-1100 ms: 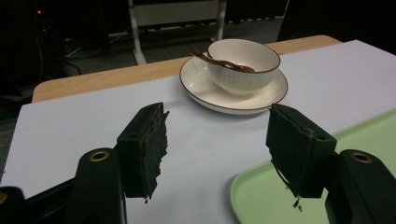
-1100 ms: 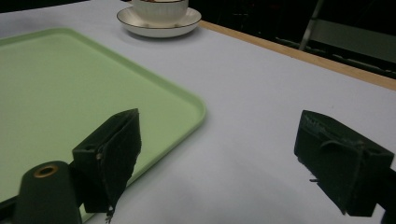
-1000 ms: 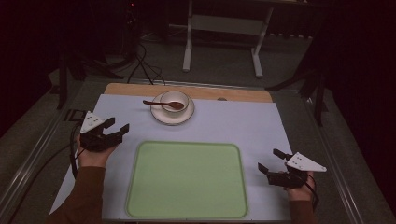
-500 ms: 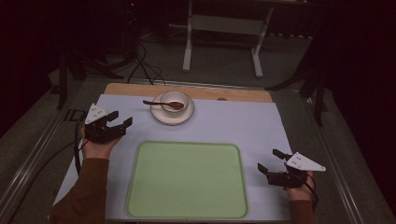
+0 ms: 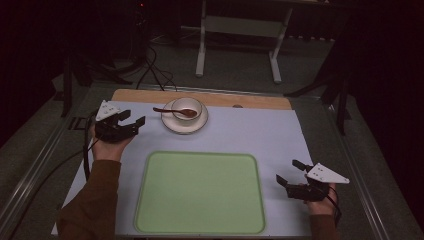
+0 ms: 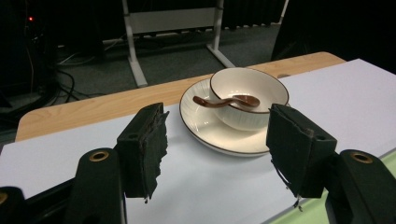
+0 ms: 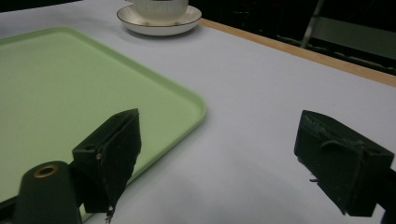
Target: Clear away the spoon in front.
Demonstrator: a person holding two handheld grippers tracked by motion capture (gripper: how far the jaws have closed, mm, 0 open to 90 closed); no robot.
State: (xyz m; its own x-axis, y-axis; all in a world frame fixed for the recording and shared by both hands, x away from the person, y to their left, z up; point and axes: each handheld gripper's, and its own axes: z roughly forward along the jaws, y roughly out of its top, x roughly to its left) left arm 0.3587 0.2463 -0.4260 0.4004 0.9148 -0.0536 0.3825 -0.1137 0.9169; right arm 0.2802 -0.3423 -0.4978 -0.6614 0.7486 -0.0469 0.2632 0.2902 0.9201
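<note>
The left gripper is hovering with fingers spread wide, gripping nothing. Just ahead of them one bowl is sitting on one saucer, carrying one spoon. One tray is lying bare. The right gripper's fingers are gaping, idle, just right of the tray.
</note>
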